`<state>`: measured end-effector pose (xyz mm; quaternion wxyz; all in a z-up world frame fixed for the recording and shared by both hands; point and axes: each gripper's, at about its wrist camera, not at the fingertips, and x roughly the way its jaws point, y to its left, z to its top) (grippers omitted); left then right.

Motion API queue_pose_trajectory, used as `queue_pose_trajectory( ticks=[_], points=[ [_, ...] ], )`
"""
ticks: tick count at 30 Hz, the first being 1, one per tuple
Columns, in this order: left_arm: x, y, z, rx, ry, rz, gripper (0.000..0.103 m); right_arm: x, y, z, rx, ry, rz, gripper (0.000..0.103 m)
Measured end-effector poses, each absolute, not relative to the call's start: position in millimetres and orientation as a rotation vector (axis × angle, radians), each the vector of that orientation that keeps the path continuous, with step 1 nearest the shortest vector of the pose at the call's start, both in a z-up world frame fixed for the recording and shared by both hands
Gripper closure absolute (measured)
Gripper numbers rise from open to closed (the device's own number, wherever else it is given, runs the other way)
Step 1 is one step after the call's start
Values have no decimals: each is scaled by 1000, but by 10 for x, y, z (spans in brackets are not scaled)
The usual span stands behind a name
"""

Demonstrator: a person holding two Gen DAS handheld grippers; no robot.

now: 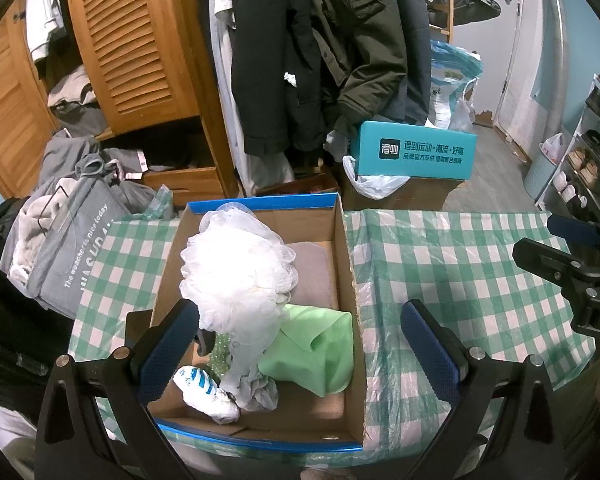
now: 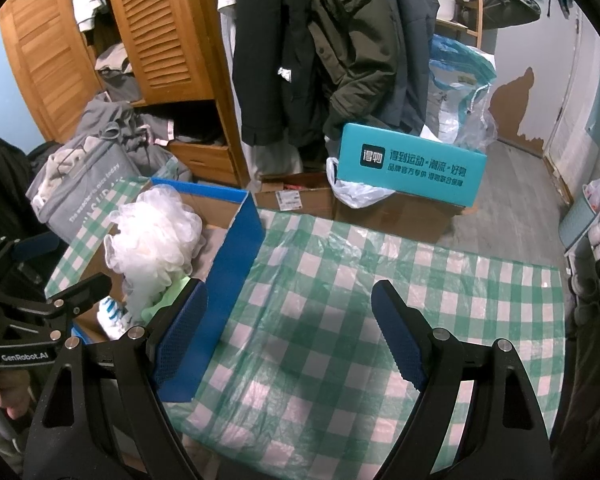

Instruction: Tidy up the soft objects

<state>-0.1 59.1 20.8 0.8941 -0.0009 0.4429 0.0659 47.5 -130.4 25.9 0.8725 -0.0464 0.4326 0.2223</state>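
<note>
Blue-padded fingers of the left gripper stand wide apart with nothing between the pads, poised above a blue-edged cardboard box on the checked counter. Seen from the left wrist, the box already holds the soft goods — a white mesh bath pouf piled highest, a light green cloth against the right wall, a grey folded cloth behind it, a crumpled grey rag and a white sock with blue stripes at the near end. At the far right edge, the right gripper juts into the picture over the bare cloth.

From the right wrist, the right gripper likewise has its fingers spread and empty, hanging over open green-and-white check just beside the box's blue outer wall. The pouf, a corner of the green cloth and the striped sock show over the box rim at left, with the left gripper beside them.

No loose soft item can be seen on the counter in either view — the gathering looks finished or very nearly so, as far as these pictures reach. Behind, a grey laundry bag, hanging coats and a teal carton crowd the room.
</note>
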Motion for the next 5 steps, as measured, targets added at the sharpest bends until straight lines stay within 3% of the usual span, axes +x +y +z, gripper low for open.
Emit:
queue_pose_trajectory(
  ticks=[5],
  points=[
    [6, 571, 229, 7, 914, 133, 1, 475, -1302, 264, -96, 905, 463, 20]
  ],
)
